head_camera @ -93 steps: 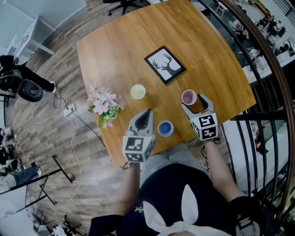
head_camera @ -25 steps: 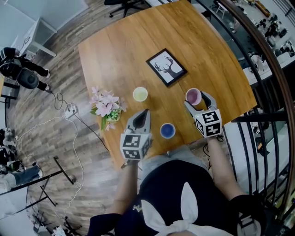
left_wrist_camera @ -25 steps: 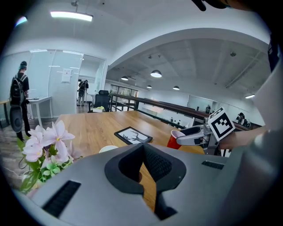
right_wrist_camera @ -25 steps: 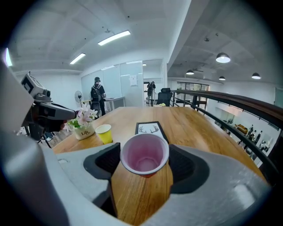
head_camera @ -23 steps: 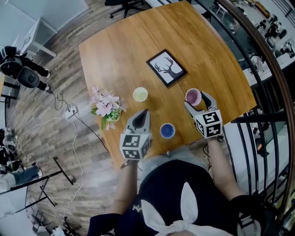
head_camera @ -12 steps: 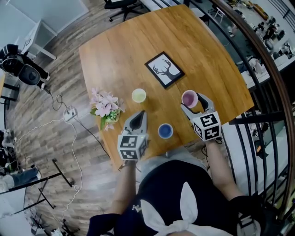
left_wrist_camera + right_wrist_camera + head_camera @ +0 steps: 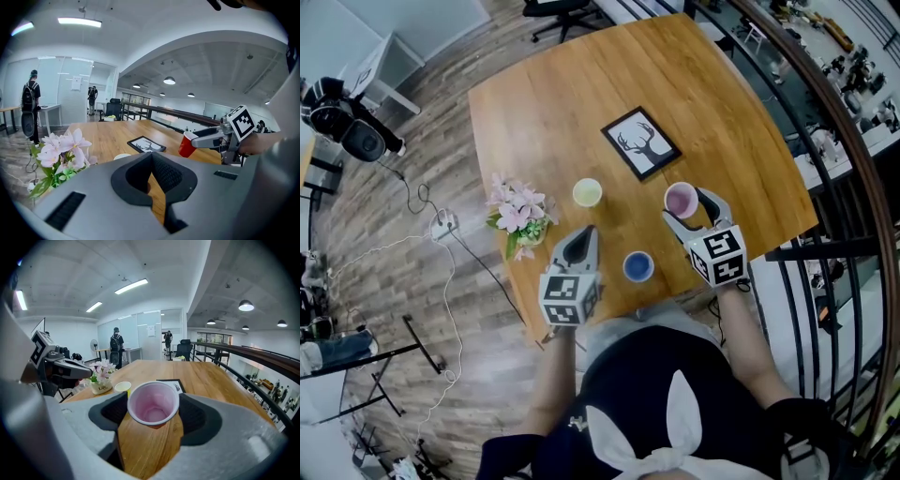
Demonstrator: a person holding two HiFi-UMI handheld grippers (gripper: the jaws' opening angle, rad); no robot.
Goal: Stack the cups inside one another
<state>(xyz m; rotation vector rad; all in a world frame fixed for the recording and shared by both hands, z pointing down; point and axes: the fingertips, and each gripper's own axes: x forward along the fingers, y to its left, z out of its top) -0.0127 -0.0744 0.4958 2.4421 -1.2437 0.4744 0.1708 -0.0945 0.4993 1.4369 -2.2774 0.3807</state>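
Squarely between the spread jaws of the right gripper (image 7: 153, 401) sits the red cup (image 7: 153, 405), pinched at both sides, mouth up, its pale pink inside showing. Only a sliver of its red outside peeks under the rim there, and whether its base touches the desk (image 7: 553, 103) cannot be told. From the left gripper view the same cup looks slightly tilted.

At 8 o'clock from it in the head view stands the blue cup (image 7: 637, 266), near the desk's front edge; neither gripper view shows it. The yellow cup (image 7: 588, 192) stands at 9 o'clock, well apart, and only its rim rises over the gripper bodies in the 2 gripper views.

The left gripper (image 7: 152, 161) has its jaws pressed together at the tips with nothing between them; it hovers at 9 o'clock from the blue cup, just beside it.

A framed deer picture (image 7: 641, 143) lies flat at 11 o'clock from the red cup, half hidden behind that cup in the right gripper view. A pot of pink flowers (image 7: 517, 208) stands at the desk's left edge. 2 people (image 7: 30, 108) stand far off, too small to make out.
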